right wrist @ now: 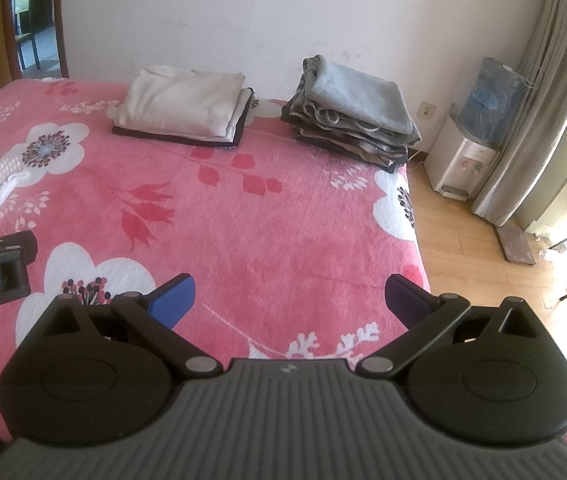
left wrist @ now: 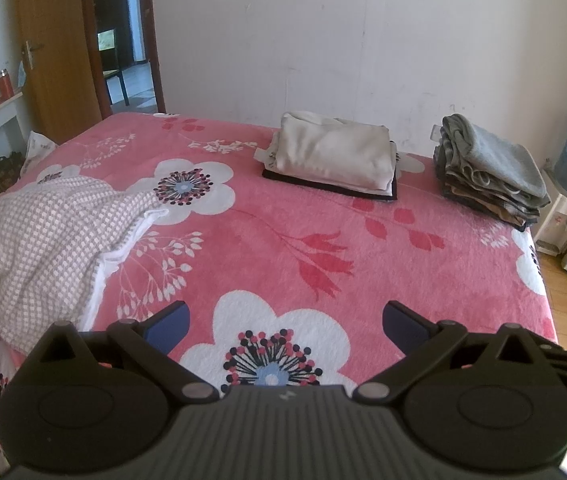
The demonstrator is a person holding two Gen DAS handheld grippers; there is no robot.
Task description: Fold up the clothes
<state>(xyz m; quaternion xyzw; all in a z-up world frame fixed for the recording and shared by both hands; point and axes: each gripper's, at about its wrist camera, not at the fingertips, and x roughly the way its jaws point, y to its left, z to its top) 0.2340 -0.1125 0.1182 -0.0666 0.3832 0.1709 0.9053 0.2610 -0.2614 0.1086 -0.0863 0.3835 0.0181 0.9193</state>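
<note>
Both fingers (left wrist: 171, 322) (right wrist: 175, 300) wide apart, empty

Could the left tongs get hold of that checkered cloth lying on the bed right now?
Probably yes. The left tongs are open and hold nothing, and the checkered cloth lies unfolded just to their left on the pink blanket, with nothing lying between them. They would only need to swing left.
</note>
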